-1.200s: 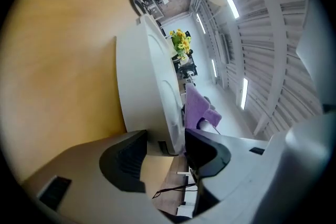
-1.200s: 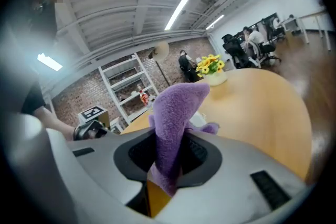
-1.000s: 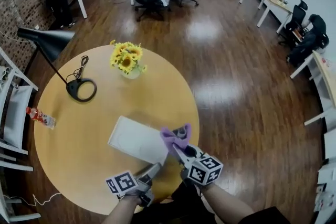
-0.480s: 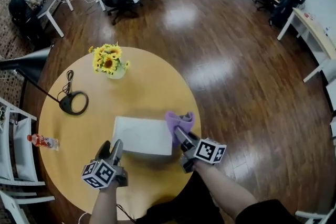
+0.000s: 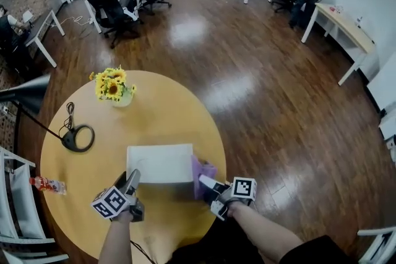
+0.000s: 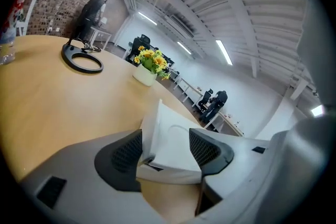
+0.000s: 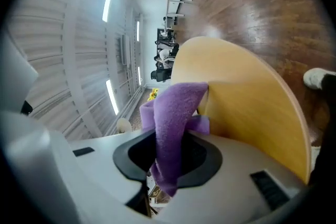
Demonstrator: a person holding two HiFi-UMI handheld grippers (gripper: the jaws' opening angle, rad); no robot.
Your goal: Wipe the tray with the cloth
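The white tray (image 5: 159, 164) lies flat on the round wooden table (image 5: 161, 114). My left gripper (image 5: 129, 182) sits at the tray's near left corner, open. In the left gripper view that corner of the tray (image 6: 170, 131) stands between the wide-apart jaws of the left gripper (image 6: 167, 149); no squeeze shows. My right gripper (image 5: 205, 181) is shut on the purple cloth (image 5: 203, 169) and holds it at the tray's near right corner. In the right gripper view the cloth (image 7: 176, 107) hangs bunched out of the right gripper (image 7: 169, 152), over the table's edge.
A vase of sunflowers (image 5: 113, 86) stands at the table's far side. A black lamp base (image 5: 77, 138) with its cord is at the left, and a bottle (image 5: 48, 184) near the left edge. White chairs (image 5: 12, 195) stand left of the table. Wooden floor lies to the right.
My left gripper left the tray's near right corner, opened wider and now brackets the near left corner. The right gripper with the cloth came off the tray toward me, to its near right corner.
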